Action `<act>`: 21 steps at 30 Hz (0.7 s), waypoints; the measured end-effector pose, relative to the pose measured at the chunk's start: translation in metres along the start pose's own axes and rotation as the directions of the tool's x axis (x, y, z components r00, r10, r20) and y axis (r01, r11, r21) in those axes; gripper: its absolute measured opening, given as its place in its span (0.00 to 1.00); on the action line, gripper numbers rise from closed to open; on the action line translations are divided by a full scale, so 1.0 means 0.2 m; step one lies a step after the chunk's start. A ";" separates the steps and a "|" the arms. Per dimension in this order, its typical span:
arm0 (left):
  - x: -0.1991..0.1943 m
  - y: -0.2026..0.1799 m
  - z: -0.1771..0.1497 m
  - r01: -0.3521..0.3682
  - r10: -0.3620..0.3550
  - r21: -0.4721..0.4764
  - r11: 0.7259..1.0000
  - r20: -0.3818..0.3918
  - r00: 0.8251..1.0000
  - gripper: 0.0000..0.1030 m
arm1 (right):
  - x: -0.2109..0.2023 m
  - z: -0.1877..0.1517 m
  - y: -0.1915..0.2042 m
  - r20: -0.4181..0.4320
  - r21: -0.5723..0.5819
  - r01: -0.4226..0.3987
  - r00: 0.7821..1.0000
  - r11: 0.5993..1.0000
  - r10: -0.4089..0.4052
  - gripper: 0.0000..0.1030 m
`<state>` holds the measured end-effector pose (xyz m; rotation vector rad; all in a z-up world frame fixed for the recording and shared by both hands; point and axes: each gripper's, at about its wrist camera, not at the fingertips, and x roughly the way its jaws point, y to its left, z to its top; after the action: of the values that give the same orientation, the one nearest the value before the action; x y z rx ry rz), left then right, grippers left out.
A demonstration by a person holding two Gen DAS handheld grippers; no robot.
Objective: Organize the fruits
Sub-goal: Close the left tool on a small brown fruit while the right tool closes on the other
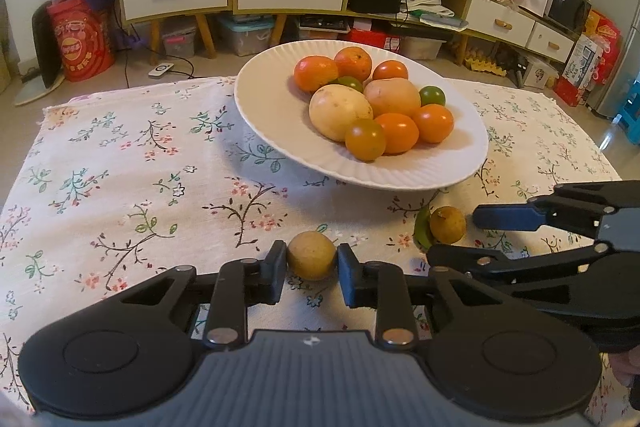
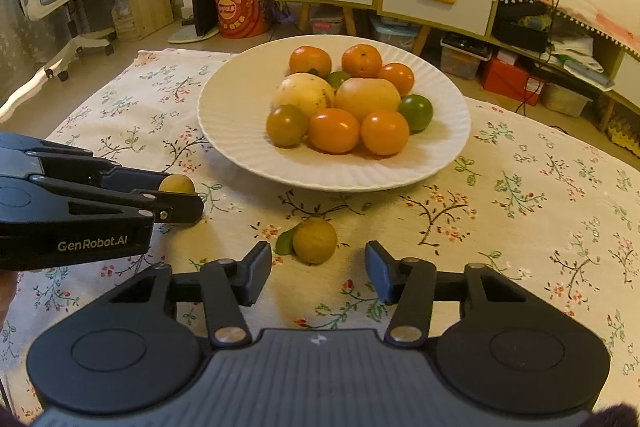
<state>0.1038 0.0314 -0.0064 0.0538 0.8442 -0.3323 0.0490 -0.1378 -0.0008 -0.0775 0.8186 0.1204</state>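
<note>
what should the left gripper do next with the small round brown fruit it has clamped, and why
Probably lift it and carry it toward the white ribbed plate. The left gripper is shut on the small round brown fruit, which sits on the floral tablecloth, while the other fruits are piled on that plate. The right gripper stands open around the second brown fruit with a green leaf, not yet pressing it.
</note>
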 end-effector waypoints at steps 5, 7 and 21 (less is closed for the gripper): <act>0.00 0.00 0.00 0.002 -0.002 0.000 1.000 0.000 1.000 0.01 | 0.04 0.01 0.03 -0.011 -0.025 0.018 1.000 1.000 -0.019 0.37; -0.01 0.00 0.00 0.003 -0.003 0.003 1.000 0.001 1.000 0.01 | 0.04 0.02 0.03 -0.009 -0.025 0.020 1.000 1.000 -0.020 0.33; -0.03 0.00 0.01 0.002 -0.002 0.007 1.000 0.001 1.000 0.01 | 0.03 0.03 0.03 -0.012 -0.016 0.019 1.000 1.000 -0.019 0.22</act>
<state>0.1017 0.0319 0.0000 0.0593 0.8417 -0.3369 0.0569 -0.1312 0.0000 -0.1010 0.8294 0.1089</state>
